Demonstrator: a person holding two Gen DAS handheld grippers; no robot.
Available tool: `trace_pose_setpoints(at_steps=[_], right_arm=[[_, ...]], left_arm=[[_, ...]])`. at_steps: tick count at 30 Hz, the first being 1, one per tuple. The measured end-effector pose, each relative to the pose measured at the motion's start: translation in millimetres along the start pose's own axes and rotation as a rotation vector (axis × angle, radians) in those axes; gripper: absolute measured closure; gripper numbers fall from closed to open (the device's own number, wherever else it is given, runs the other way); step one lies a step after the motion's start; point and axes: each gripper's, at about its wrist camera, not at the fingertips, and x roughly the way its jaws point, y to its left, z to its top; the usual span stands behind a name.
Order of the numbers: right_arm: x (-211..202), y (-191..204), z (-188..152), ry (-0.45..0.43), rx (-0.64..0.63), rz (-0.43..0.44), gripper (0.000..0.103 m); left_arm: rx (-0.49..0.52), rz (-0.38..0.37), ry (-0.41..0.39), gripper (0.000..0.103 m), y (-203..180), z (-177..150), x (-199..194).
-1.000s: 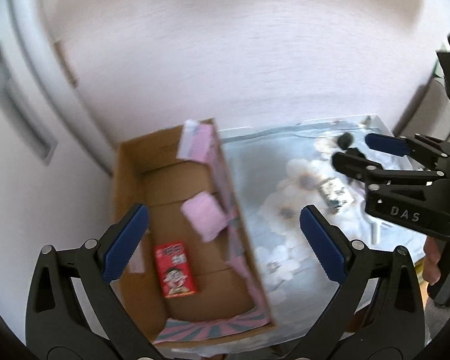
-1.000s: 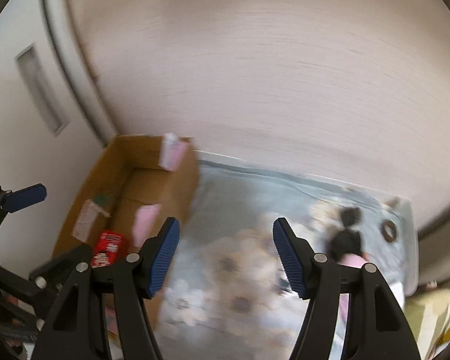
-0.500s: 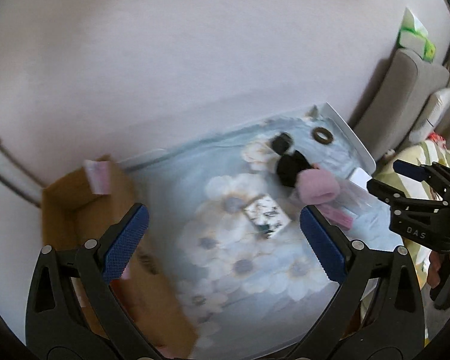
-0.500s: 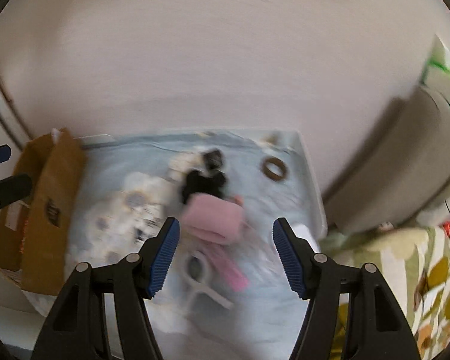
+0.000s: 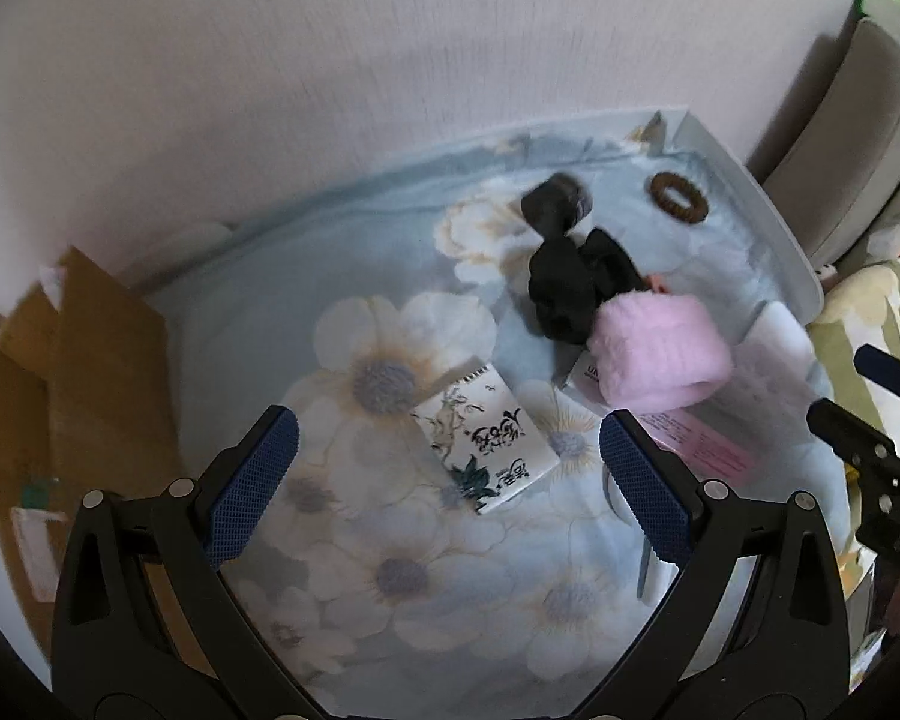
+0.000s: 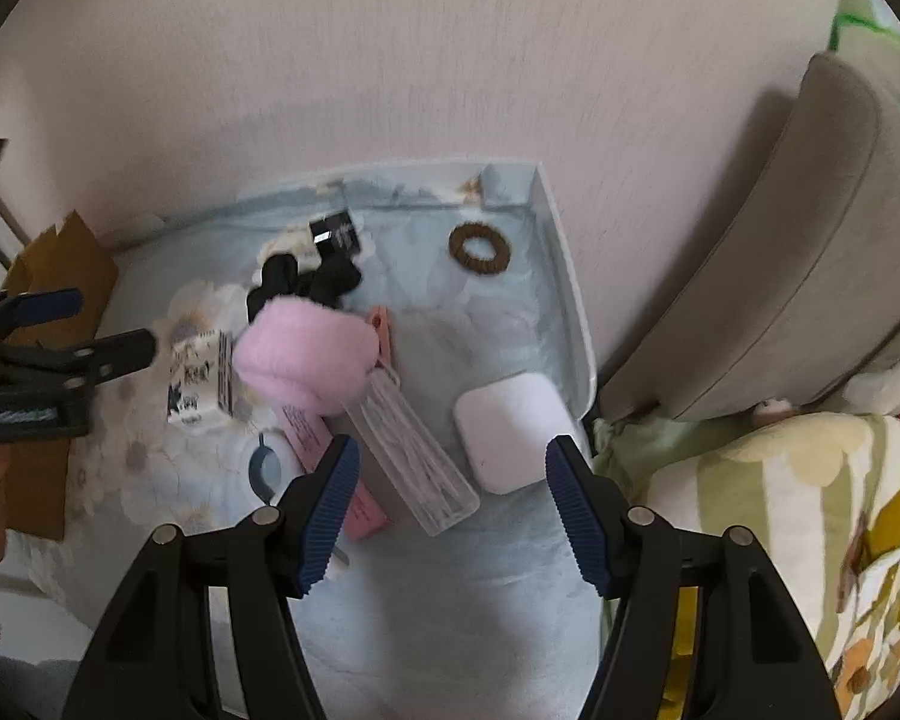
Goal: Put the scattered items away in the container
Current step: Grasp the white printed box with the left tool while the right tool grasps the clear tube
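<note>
- Evidently both claws hang released, gripping nothing, to line up a pick: left gripper (image 5: 444,468) frames the tissue pack (image 5: 485,435).
- Right gripper (image 6: 450,495) has the clear case (image 6: 411,450) and white pad (image 6: 513,432) just ahead of it.
- Off to the left claw's left, well apart, the cardboard box (image 5: 78,396) waits.

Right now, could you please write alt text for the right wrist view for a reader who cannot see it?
The open right gripper hangs over a floral blue cloth, above a clear plastic case and a white rounded case. Further off lie a fluffy pink roll, a brown hair tie and black items. The left gripper and a cardboard box show at left.
</note>
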Motion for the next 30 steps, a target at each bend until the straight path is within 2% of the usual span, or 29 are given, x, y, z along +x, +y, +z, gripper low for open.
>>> trace_pose_setpoints(at_steps=[10, 26, 29, 30], right_arm=[[25, -5, -10, 0.042, -0.006, 0.096, 0.043], [45, 4, -9, 0.067, -0.076, 0.119, 0.043], [46, 7, -10, 0.071, -0.086, 0.114, 0.044], [46, 9, -11, 0.072, -0.093, 0.113, 0.051]], left_arm=[[-0.019, 0.003, 0.056, 0.002, -11, -7, 37], [-0.099, -0.030, 0.099, 0.002, 2, -16, 60], [-0.116, -0.035, 0.106, 0.009, 5, -19, 61], [-0.123, -0.049, 0.109, 0.015, 7, -20, 61]])
